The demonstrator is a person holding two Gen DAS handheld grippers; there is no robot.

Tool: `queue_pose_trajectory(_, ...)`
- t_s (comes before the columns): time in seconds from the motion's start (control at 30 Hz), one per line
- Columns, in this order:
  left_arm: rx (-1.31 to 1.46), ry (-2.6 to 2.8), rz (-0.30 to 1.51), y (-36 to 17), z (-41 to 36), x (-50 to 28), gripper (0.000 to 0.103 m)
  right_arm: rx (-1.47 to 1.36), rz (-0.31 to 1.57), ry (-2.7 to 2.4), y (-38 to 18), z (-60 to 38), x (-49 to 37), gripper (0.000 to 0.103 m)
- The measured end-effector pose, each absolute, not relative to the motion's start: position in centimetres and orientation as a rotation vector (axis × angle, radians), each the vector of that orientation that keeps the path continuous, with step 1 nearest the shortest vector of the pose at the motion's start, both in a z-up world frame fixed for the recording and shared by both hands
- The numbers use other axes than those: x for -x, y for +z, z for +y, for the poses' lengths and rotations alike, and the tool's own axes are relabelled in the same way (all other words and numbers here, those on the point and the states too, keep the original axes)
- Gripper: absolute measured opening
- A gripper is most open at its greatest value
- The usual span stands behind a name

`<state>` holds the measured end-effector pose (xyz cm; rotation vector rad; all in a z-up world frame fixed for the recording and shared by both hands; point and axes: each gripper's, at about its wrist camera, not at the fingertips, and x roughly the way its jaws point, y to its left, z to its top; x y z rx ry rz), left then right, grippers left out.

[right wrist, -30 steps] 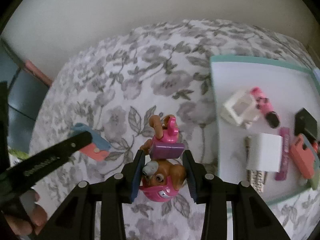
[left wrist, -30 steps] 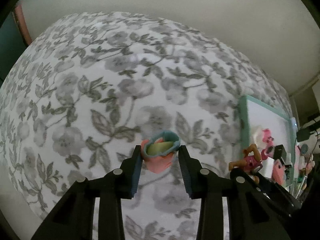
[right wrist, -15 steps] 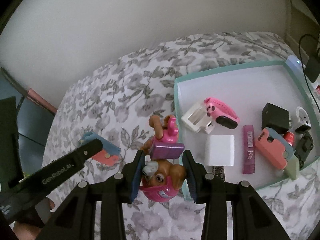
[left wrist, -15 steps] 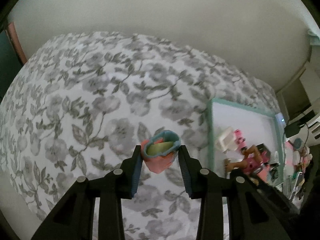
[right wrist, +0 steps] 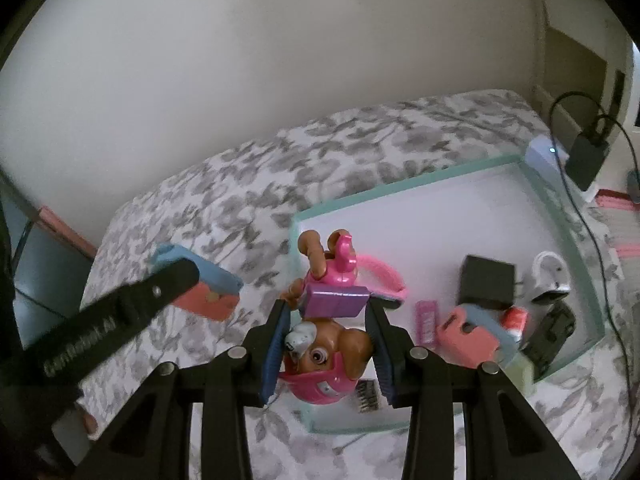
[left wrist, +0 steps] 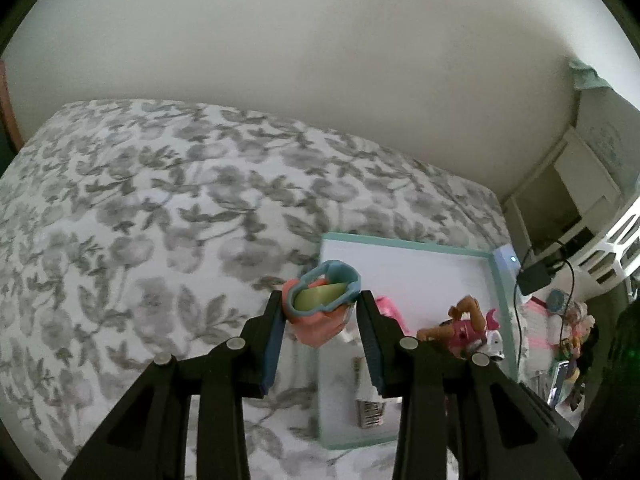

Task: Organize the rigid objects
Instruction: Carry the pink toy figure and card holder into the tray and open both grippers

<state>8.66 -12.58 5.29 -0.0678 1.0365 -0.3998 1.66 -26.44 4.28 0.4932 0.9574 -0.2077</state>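
The coral-and-blue toy case [left wrist: 320, 308] is sitting clamped between the pads of the left gripper [left wrist: 320, 334], its blue rim facing up with something pale green showing inside. It is hanging in the air just over the near left edge of the teal-rimmed tray [left wrist: 400, 240]. From the right wrist camera the same case [right wrist: 200, 284] is showing at the tip of the left gripper's black finger, off to the left of the tray [right wrist: 400, 184] and above the bedspread.

The right gripper [right wrist: 326, 344] is squeezing a brown toy puppy [right wrist: 324, 344] in pink gear by its head; the puppy is hanging upside down, with its paws and a purple pack pointing away from the camera. It too is hovering over the tray's left edge.

Inside the tray are lying a pink band [right wrist: 384, 276], a black block [right wrist: 486, 284], a purple bar [right wrist: 426, 320], another coral-and-blue case [right wrist: 468, 334] and a white earbud-like piece [right wrist: 550, 276].

The tray is resting on a grey floral bedspread [left wrist: 160, 220] against a plain wall.
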Motion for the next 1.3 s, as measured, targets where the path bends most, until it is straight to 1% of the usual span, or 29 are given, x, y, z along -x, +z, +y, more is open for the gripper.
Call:
queue_pose_trajectory(0.27, 0.099, -0.449, 1.077, 3.6, -16.0, -9.0, 0.038, -0.541, 0.959, -0.295, 3.5, -30.3, -1.9, 0.042)
queue_pose_trajectory(0.57, 0.059, -0.509, 1.088, 2.2, -19.1, -8.3, 0.038, -0.568, 0.949, -0.411, 3.0, -34.0, -0.9, 0.042)
queue_pose_trajectory(0.83, 0.067, -0.565, 1.092, 2.0, -19.7, -7.5, 0.036, -0.573, 0.969, -0.458, 2.3, -34.9, -0.5, 0.042)
queue_pose_trajectory(0.87, 0.077, -0.578, 1.097, 2.0, -19.7, -7.5, 0.035, -0.571, 0.972, -0.462, 2.3, -35.0, -0.5, 0.042)
queue_pose_trajectory(0.9, 0.081, -0.586, 1.098, 2.0, -19.8, -7.4, 0.031, -0.570, 0.973, -0.466, 2.3, -35.0, -0.3, 0.042)
queue_pose_trajectory(0.97, 0.079, -0.601, 1.095, 2.1, -20.0, -7.3, 0.030, -0.570, 0.971, -0.473, 2.3, -35.2, -0.2, 0.042)
queue_pose_trajectory(1.3, 0.033, -0.549, 1.141, 0.5, -19.7, -7.6, 0.030, -0.551, 1.028, -0.480, 0.7, -35.1, -0.4, 0.042)
